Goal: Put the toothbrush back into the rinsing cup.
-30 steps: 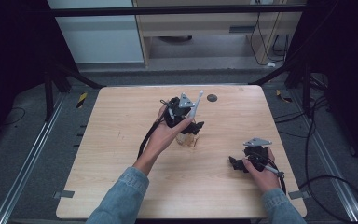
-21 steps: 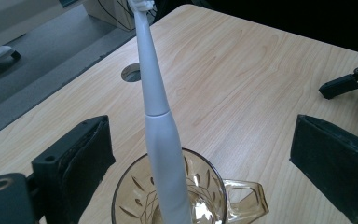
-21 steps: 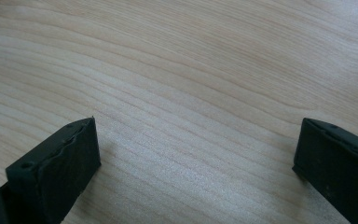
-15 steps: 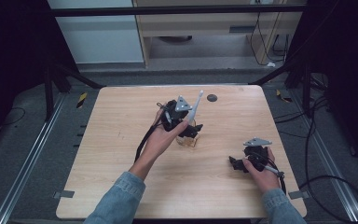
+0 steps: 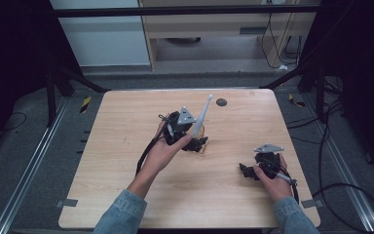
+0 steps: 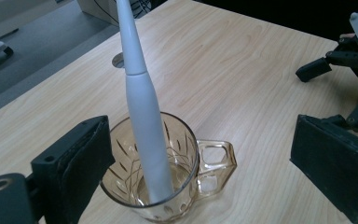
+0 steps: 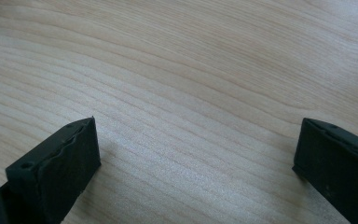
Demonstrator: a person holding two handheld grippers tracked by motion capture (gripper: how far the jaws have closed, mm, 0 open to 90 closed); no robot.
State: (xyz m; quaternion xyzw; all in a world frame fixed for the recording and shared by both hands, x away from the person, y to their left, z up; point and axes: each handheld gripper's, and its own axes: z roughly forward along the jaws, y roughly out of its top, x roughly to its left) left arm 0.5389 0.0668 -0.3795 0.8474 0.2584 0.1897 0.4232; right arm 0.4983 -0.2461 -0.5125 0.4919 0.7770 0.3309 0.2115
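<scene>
The left gripper [image 6: 200, 172] is standing wide open around the glass cup [image 6: 168, 172] near the middle of the table [image 5: 126, 117], its jaws spread well clear of both sides. A white toothbrush [image 6: 142, 107] is leaning upright inside the cup. By the look of it, the placing step is finishing; the next move is calling for backing straight away without knocking the cup or the handle. The right gripper [image 5: 249, 170] is resting low at the near right, its 2 jaws spread wide and holding nothing.

One glass mug [image 6: 168, 177], one white toothbrush [image 6: 144, 116], two grippers: left gripper [image 5: 187, 131], right gripper [image 5: 253, 168].
</scene>
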